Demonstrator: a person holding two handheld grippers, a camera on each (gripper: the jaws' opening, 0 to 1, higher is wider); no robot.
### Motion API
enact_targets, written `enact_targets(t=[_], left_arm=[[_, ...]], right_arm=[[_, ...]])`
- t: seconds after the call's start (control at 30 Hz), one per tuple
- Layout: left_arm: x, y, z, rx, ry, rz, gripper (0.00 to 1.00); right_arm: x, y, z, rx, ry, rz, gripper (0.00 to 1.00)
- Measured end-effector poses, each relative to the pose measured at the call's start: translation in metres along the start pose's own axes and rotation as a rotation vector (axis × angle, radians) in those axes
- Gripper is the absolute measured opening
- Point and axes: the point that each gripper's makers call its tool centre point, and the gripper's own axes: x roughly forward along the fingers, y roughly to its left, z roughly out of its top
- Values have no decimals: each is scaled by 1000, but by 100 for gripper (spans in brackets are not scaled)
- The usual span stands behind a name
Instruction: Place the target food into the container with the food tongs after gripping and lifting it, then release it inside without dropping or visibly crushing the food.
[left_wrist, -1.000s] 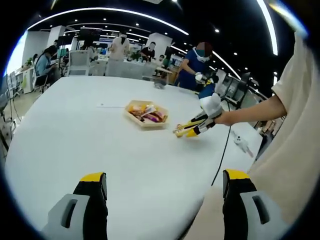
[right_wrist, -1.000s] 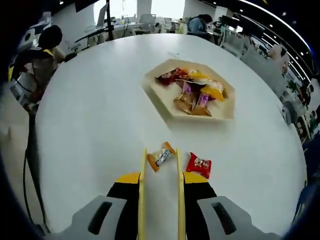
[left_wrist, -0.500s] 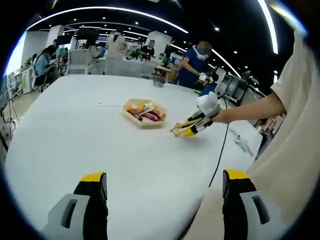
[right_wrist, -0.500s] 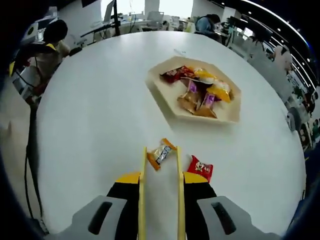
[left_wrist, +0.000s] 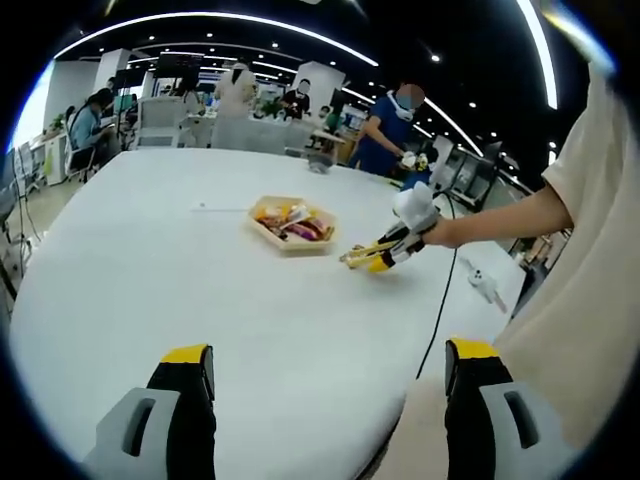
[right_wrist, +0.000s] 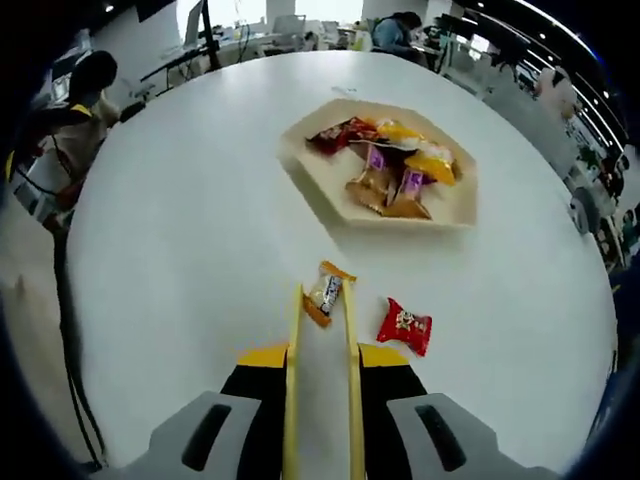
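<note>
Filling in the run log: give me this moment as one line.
right gripper: tongs closing around orange snack on table | red snack beside | tray holds snacks | left gripper: open, idle

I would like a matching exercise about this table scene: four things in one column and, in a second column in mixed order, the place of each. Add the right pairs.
Things:
1. orange-and-white wrapped snack
2. red wrapped snack
3. purple wrapped snacks
4. yellow food tongs

Places:
A. inside the pale hexagonal tray
B. between the tong tips
C. held in the right gripper
D. on the white table, right of the tongs

Pairs: 1-B, 2-D, 3-A, 4-C
</note>
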Motion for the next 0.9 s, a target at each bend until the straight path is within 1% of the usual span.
enact_targets(t=[0.07,0.13,0.17,0.23,0.4,0.73,0.77,0.9], left_arm=[[0,0,0,2,2,0,96],[0,0,-1,1,2,0,96],[-1,0,-1,2,2,0,96],[-1,0,-1,2,2,0,96],[-1,-1,-2,1,2,2,96],[-1,-2,-1,3,3,-1,96],[-1,-2,-1,4,2,-1,96],[0,-3,0,7,2,-5,96]], right_arm=[[0,1,-1,17,4,6,23],[0,0,-1,15,4,-8,22],[1,1,-1,40,6,0,22],[1,0,-2,46,7,-12,21],[1,0,-2,97,-5,-23,21],[-4,-2,-4,124,-16,-49,21],[-5,-1,-4,135,-19,-41,21],[-9,-4,0,136,-32,-59,21]])
